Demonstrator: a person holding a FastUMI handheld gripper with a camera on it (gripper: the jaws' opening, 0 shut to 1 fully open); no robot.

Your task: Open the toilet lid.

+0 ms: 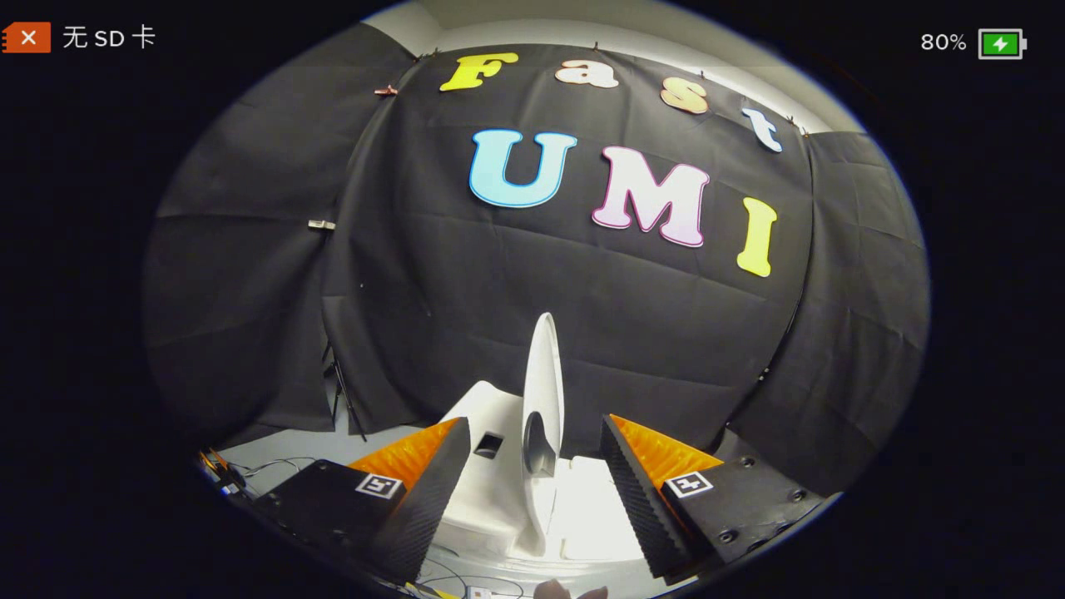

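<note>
Spreading wide, the gripper (532,491) holds nothing — its two fingers stand well apart, touching neither the lid nor the bowl. Between them and just ahead rises the toilet lid (543,391), white, seen edge-on and standing nearly upright, its long axis running up from the hinge to a rounded top. Below it sits the white toilet (487,482), its body spreading to both sides of the lid. Beyond hangs the booth's black cloth wall (433,291); a pale floor (291,453) — with thin cables (274,463) — shows beside the left finger.
</note>
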